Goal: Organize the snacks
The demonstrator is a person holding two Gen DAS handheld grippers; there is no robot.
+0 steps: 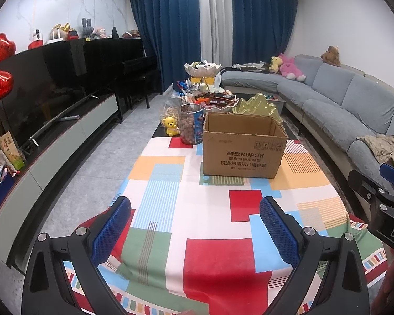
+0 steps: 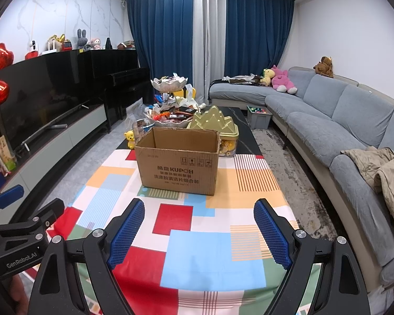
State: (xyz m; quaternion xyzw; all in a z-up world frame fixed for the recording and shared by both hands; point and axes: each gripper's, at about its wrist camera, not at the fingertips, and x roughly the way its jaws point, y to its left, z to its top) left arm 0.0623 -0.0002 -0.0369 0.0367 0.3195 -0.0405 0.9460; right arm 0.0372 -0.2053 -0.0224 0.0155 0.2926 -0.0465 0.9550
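Observation:
An open brown cardboard box (image 1: 243,148) stands on the colourful tablecloth (image 1: 170,197); it also shows in the right wrist view (image 2: 177,161). Behind it sit a tiered bowl of wrapped snacks (image 1: 208,101), a clear jar of brown snacks (image 1: 190,124) and a gold tin (image 1: 260,106). My left gripper (image 1: 195,207) is open and empty, well short of the box. My right gripper (image 2: 199,210) is open and empty, just in front of the box. The inside of the box is hidden.
A yellow bear figure (image 1: 170,126) stands left of the jar. A grey sofa (image 2: 341,131) runs along the right with a jacket (image 2: 380,168) on it. A TV (image 1: 44,84) and low cabinet line the left. A grey toy bin (image 2: 258,116) sits on the floor.

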